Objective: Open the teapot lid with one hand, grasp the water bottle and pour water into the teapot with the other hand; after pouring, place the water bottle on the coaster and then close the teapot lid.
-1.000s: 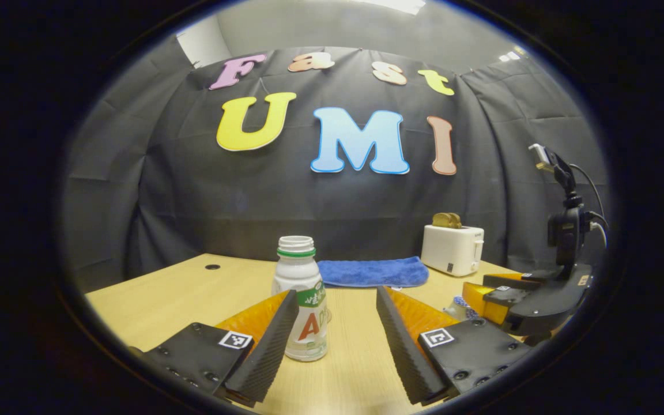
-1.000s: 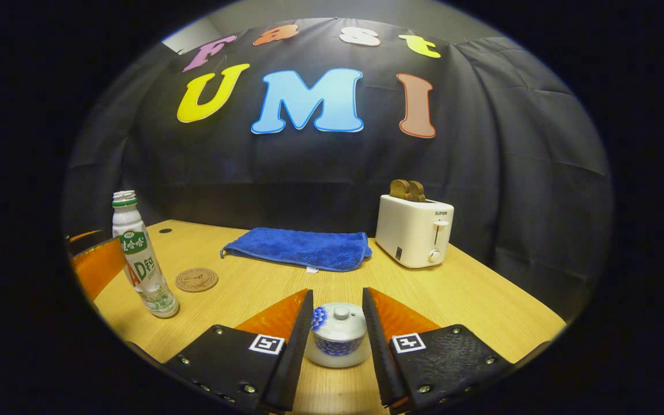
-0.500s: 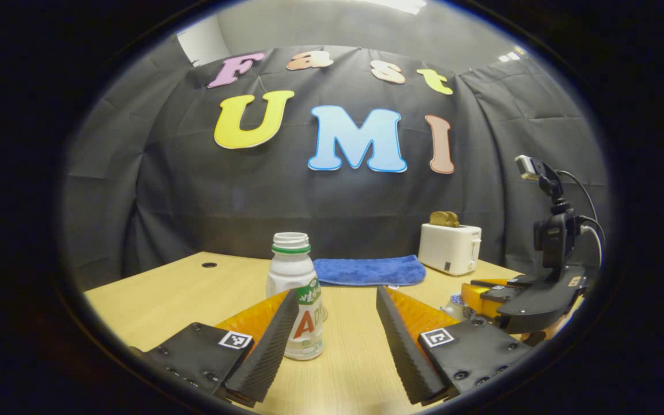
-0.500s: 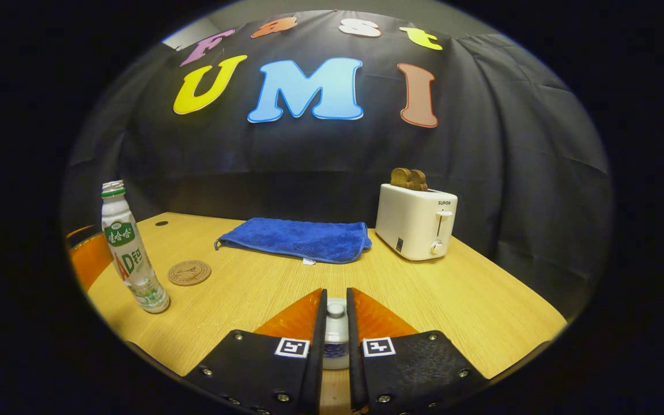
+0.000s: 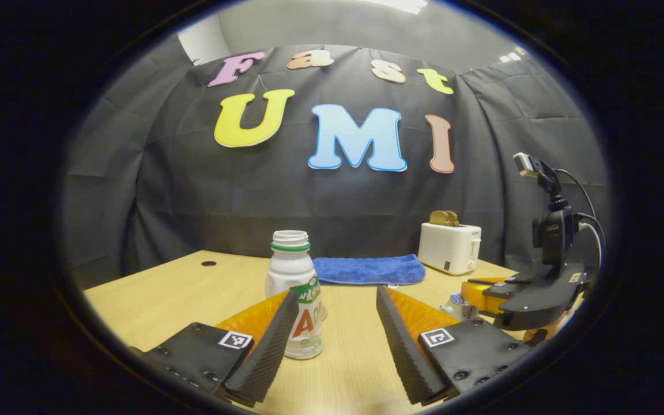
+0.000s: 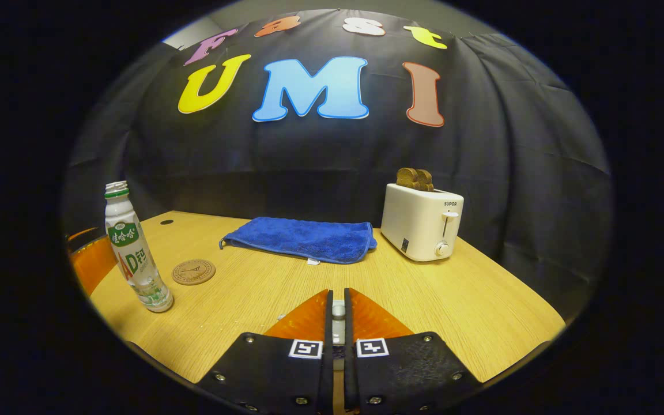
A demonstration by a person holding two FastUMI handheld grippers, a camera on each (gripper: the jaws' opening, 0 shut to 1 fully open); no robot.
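Note:
An uncapped white bottle with a green-and-red label stands on the table, just beyond my left gripper's left finger. The left gripper is open, and the bottle sits a little left of the gap. In the right gripper view the bottle stands far left, beside a round brown coaster. My right gripper is shut on the knob of the teapot lid, whose body is hidden by the fingers. In the left gripper view a bit of the blue-patterned teapot peeks out under the right gripper.
A blue towel lies at the back of the wooden table. A white toaster with bread in it stands at the back right. The table's right edge falls off close to the toaster.
My right gripper has closed from open around the teapot onto the lid's knob and shifted slightly. The left gripper has crept a little nearer the bottle and stays open.

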